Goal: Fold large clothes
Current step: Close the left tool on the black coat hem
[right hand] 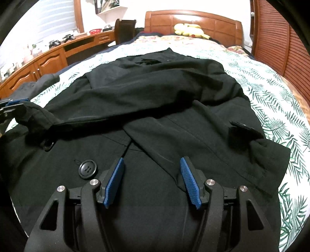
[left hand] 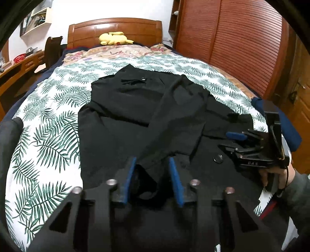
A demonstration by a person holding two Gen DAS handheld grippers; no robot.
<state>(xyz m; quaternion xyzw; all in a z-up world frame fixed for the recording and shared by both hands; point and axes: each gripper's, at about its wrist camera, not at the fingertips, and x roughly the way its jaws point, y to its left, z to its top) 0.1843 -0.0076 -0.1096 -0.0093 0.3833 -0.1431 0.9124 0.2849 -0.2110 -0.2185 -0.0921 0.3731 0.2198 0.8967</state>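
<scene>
Black coat [right hand: 155,108] on leaf-print bedspread [left hand: 48,120]; left jaws pinching cuff, right jaws spread.

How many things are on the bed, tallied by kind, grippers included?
Black coat: 1
Yellow plush toy: 1
Leaf-print cover: 1
Grippers: 2, the left gripper and the right gripper
Total: 5

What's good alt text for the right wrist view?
A black coat lies on a leaf-print bedspread, sleeves folded across its front. The right gripper hovers open above it near a large button. A yellow plush toy sits by the wooden headboard.
</scene>
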